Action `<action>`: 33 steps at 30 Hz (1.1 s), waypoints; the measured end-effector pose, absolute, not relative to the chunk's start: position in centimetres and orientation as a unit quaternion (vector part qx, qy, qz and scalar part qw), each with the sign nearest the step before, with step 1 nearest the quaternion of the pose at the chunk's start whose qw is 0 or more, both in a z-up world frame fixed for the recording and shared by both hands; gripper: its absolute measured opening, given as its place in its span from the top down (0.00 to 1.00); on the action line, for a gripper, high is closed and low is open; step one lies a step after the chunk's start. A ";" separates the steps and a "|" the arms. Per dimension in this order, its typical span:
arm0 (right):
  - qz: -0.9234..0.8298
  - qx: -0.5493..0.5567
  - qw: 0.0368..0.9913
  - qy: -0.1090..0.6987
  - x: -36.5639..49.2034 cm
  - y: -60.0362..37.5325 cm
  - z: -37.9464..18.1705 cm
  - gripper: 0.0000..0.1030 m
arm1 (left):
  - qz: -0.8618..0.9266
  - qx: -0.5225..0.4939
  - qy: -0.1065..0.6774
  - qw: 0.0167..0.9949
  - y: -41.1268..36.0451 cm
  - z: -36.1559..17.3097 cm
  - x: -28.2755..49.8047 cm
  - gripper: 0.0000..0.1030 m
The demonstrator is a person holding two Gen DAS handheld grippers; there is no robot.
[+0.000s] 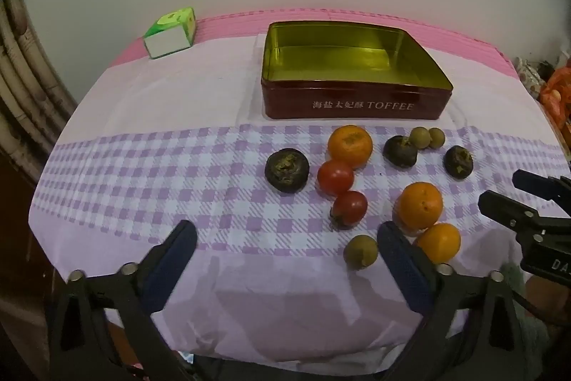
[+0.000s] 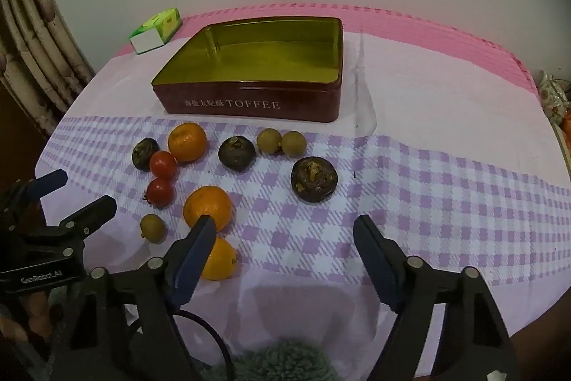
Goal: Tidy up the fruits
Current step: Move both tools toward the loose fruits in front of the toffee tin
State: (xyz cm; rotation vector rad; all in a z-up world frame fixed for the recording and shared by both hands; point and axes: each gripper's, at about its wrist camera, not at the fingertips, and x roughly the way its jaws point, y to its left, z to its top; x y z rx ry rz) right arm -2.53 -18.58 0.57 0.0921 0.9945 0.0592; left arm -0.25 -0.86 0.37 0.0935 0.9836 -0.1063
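Observation:
An empty red toffee tin [image 1: 357,95] [image 2: 249,106] with a gold inside stands at the back of the checked cloth. In front of it lie loose fruits: three oranges [image 1: 421,204], two tomatoes [image 1: 335,176], three dark mangosteens [image 1: 286,169] and three small longans [image 1: 360,251]. My left gripper [image 1: 285,234] hovers open over the near cloth, left of the longan, with nothing between its fingers. My right gripper [image 2: 285,227] is open too and holds nothing. Its left finger [image 2: 200,238] shows in front of two oranges [image 2: 208,206], and a mangosteen [image 2: 314,178] lies just beyond it.
A green and white box [image 1: 171,33] sits at the back left corner near the wall. The table edge drops away at left, right and front. Colourful clutter [image 1: 556,91] lies beyond the right edge. A fuzzy grey-green thing [image 2: 285,359] is below the right gripper.

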 end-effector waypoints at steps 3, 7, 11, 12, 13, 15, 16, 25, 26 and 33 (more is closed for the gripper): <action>0.033 0.045 0.876 0.479 -2.6 -18.4 0.5 0.27 | -0.053 0.046 0.476 0.876 -0.8 0.2 -0.3 0.08; 0.040 0.042 0.875 0.481 -2.7 -18.0 0.5 0.27 | -0.056 0.050 0.477 0.876 -1.0 0.4 -0.5 0.08; 0.045 0.041 0.873 0.485 -2.7 -17.8 0.3 0.27 | -0.058 0.053 0.480 0.874 -1.0 0.2 -0.5 0.08; 0.045 0.041 0.872 0.485 -2.7 -17.8 0.3 0.27 | -0.058 0.054 0.481 0.873 -1.1 0.2 -0.5 0.08; 0.045 0.041 0.873 0.485 -2.7 -17.8 0.3 0.27 | -0.058 0.054 0.482 0.873 -1.1 0.2 -0.5 0.08; 0.044 0.040 0.873 0.484 -2.7 -17.8 0.3 0.27 | -0.058 0.054 0.481 0.873 -1.1 0.2 -0.5 0.08; 0.046 0.041 0.872 0.485 -2.8 -17.8 0.3 0.27 | -0.058 0.055 0.481 0.873 -1.1 0.2 -0.5 0.08; 0.051 0.039 0.870 0.489 -2.8 -17.5 0.2 0.27 | -0.058 0.054 0.481 0.873 -1.2 0.0 -0.6 0.08; 0.051 0.039 0.869 0.490 -2.8 -17.5 0.2 0.27 | -0.058 0.054 0.481 0.873 -1.1 0.1 -0.6 0.08; 0.058 0.037 0.868 0.491 -3.0 -17.1 0.1 0.27 | -0.058 0.051 0.482 0.873 -0.8 0.0 -0.7 0.08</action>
